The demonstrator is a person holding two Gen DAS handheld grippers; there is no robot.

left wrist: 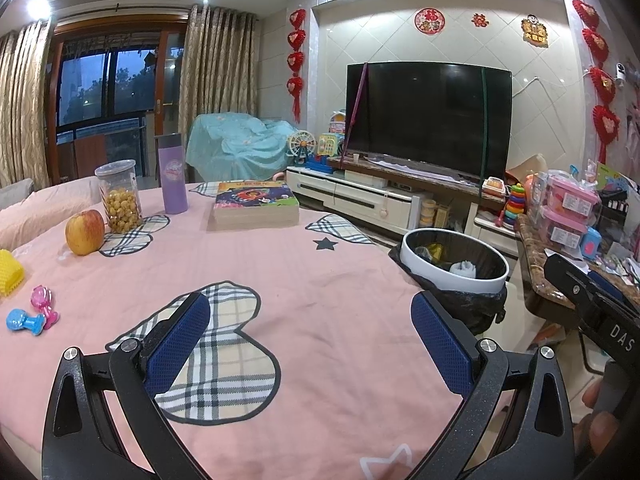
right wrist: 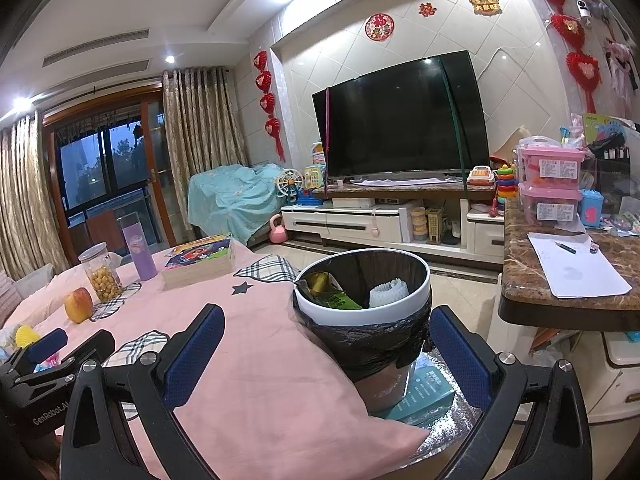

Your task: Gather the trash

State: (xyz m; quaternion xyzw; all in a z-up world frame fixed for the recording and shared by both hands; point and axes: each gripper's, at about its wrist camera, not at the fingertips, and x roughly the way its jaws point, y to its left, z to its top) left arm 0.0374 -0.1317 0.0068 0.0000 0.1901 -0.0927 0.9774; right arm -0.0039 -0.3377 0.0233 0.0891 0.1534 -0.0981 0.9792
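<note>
Living room with a pink bedsheet (left wrist: 280,272) spread over the surface. Left wrist view: left gripper (left wrist: 310,344) is spread wide, holding nothing, trash bin (left wrist: 454,276) ahead to its right. Right wrist view: right gripper (right wrist: 326,354) also wide open and empty, with the bin (right wrist: 362,308) straight ahead between its fingers, a green wrapper (right wrist: 330,294) and white foam (right wrist: 388,292) inside.

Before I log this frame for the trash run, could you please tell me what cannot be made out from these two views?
- Bin bottom: both views, hidden by its rim, a green wrapper and white foam.
- Teal box under the bin: right wrist view, print too small.
- Yellow object: left wrist view, cut off by the edge.
- Writing on the paper: too faint.
- Right tool: left wrist view, tips out of frame.
</note>
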